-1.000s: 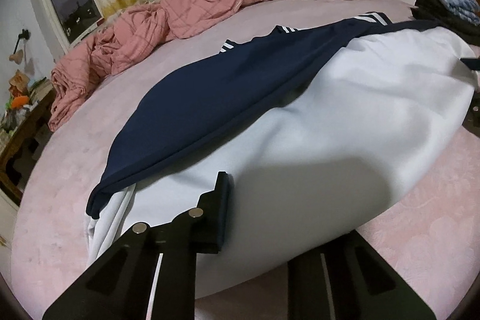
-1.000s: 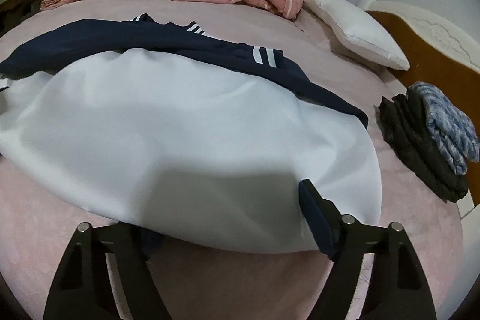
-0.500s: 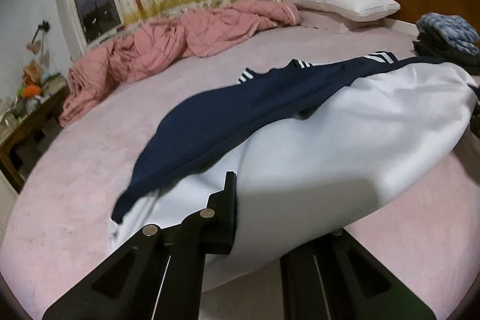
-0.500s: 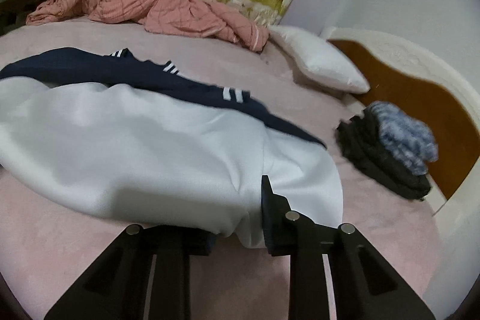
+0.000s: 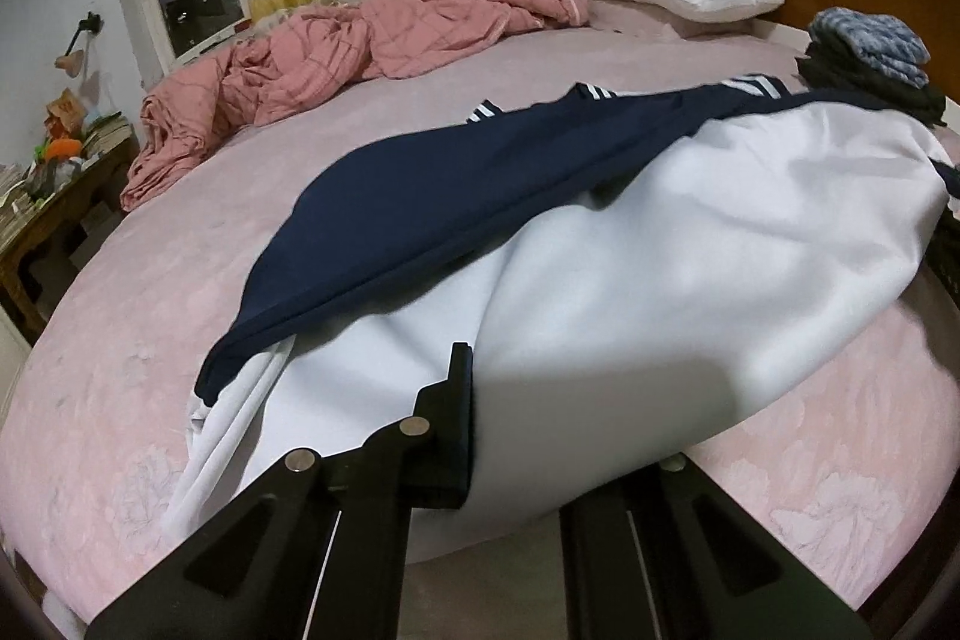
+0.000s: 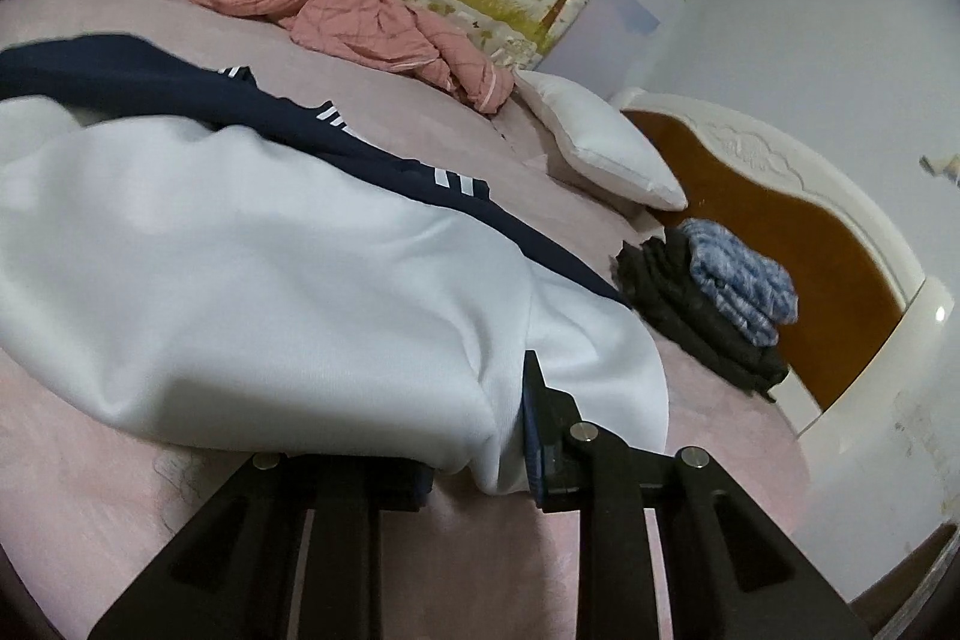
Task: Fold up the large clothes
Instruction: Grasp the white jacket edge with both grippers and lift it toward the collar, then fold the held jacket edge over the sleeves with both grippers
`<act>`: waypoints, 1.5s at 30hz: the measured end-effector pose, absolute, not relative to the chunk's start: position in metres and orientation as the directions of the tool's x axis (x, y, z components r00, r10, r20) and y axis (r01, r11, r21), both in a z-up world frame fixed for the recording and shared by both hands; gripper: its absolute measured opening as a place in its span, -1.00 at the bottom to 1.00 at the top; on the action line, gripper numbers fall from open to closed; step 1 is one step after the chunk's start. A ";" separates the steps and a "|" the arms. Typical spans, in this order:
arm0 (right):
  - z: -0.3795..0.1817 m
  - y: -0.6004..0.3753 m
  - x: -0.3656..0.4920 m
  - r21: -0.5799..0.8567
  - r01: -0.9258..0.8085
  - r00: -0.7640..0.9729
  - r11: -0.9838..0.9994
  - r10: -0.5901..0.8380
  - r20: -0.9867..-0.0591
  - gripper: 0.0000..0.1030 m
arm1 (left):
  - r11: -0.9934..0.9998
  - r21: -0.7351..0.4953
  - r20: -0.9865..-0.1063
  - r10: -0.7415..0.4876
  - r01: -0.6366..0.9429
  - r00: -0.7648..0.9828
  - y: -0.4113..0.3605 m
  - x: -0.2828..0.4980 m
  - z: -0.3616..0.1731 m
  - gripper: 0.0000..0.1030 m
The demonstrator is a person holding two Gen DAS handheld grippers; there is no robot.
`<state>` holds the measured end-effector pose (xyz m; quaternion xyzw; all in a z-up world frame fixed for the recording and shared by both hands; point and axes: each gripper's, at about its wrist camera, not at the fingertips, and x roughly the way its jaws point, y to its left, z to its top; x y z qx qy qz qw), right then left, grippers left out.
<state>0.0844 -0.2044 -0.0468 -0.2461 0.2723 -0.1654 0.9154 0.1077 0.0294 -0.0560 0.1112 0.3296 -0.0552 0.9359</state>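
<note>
- White-and-navy garment (image 5: 660, 280) lies spread across the pink bed (image 5: 150, 370), its near white edge lifted.
- Left tongs (image 5: 516, 436) pinch that white edge.
- Right tongs (image 6: 474, 436) pinch the garment's white corner.
- Folded dark clothes (image 6: 708, 316) sit near the headboard (image 6: 780, 220).
</note>
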 end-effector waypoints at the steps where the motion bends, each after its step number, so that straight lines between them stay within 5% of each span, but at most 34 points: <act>1: -0.045 -0.206 0.083 -0.526 0.171 0.798 0.833 -0.430 -0.422 -0.52 | 0.972 0.163 -0.625 -0.032 0.170 0.780 0.031 0.107 -0.055 -0.86; 10: -0.047 -0.206 0.075 -0.501 0.168 0.810 0.849 -0.408 -0.421 -0.52 | 0.969 0.182 -0.610 -0.022 0.168 0.792 0.032 0.103 -0.058 -0.86; 25: 0.003 -0.248 0.037 -0.166 0.065 0.813 0.984 -0.149 -0.563 -0.52 | 0.975 -0.079 -0.639 -0.211 0.209 0.740 0.063 0.073 0.000 -0.85; 29: 0.033 -0.253 0.067 -0.142 0.001 0.827 0.990 -0.081 -0.556 -0.51 | 0.966 -0.113 -0.636 -0.251 0.233 0.729 0.068 0.107 0.027 -0.85; 39: 0.053 -0.254 0.221 -0.128 -0.062 0.738 0.990 -0.040 -0.673 -0.50 | 0.923 -0.225 -0.806 -0.356 0.311 0.473 0.080 0.268 0.041 -0.73; 45: 0.029 -0.246 0.284 -0.184 -0.044 0.700 0.982 -0.101 -0.707 -0.49 | 0.936 0.008 -0.893 -0.152 0.351 0.424 0.057 0.332 0.020 -0.57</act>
